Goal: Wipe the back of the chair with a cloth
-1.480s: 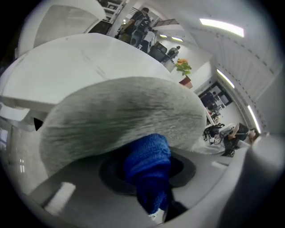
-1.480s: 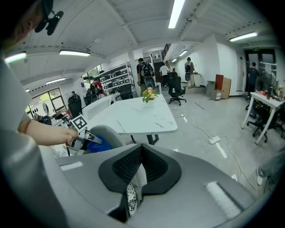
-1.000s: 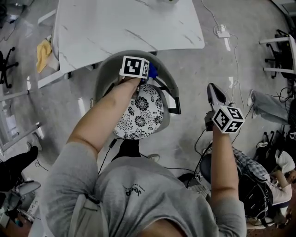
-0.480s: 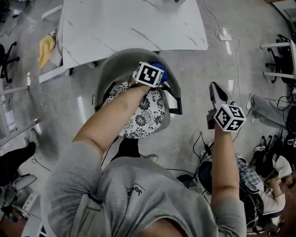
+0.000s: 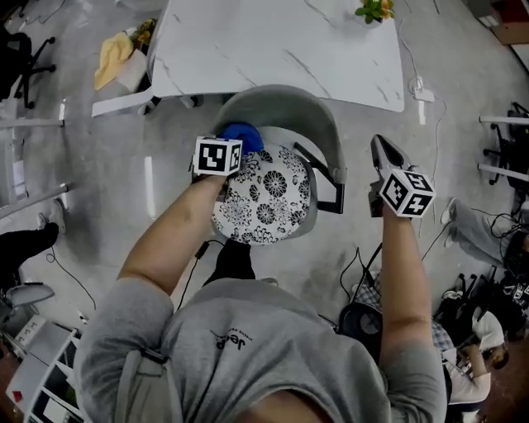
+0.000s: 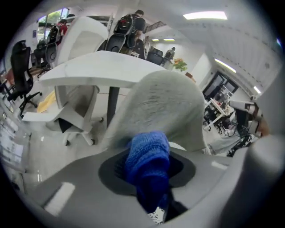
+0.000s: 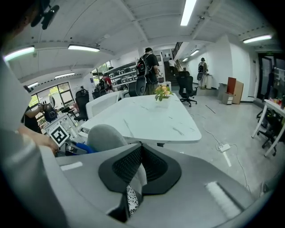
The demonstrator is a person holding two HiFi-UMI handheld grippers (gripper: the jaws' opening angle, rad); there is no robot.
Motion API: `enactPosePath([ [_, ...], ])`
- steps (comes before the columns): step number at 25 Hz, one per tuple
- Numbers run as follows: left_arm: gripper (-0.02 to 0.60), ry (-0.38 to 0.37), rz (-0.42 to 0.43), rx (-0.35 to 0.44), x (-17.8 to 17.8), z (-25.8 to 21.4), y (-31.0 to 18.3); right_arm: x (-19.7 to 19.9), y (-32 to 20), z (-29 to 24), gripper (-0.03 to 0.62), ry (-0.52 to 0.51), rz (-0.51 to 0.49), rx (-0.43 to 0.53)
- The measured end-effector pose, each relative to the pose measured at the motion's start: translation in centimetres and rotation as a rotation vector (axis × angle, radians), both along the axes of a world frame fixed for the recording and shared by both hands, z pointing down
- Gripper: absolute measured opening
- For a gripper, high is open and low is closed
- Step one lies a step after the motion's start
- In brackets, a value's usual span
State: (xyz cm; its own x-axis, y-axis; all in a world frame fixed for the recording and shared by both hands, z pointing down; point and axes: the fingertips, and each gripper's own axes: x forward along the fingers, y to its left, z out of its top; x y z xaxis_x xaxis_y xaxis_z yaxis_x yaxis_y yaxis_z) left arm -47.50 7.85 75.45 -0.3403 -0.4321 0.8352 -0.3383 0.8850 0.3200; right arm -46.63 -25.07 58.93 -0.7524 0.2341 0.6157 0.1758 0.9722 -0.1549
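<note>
The chair has a grey curved back and a black-and-white flowered seat cushion. My left gripper is shut on a blue cloth, which is pressed to the inner face of the back at its left side. In the left gripper view the blue cloth bulges out between the jaws of the left gripper, with the chair back just ahead. My right gripper hangs over the floor to the right of the chair, shut on nothing; in its own view the right gripper has its pads together.
A white marble table stands right behind the chair, with a small plant on it. The chair's black armrest juts out on the right. A yellow cloth lies at far left. Cables and a power strip cross the floor on the right.
The left gripper has swept the blue cloth leftward along the chair back, from its right side to its left. The right gripper has stayed about where it was.
</note>
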Motion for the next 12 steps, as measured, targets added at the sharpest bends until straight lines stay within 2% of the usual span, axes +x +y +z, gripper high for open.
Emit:
enactPosePath([
  [7, 0.181, 0.091, -0.113, -0.008, 0.7, 3.8, 4.1, -1.1, 3.2, 0.3, 0.005, 0.009, -0.037, -0.016],
  [12, 0.179, 0.132, -0.126, 0.023, -0.8, 4.6, 2.7, -0.4, 1.9, 0.0, 0.005, 0.009, -0.016, 0.002],
])
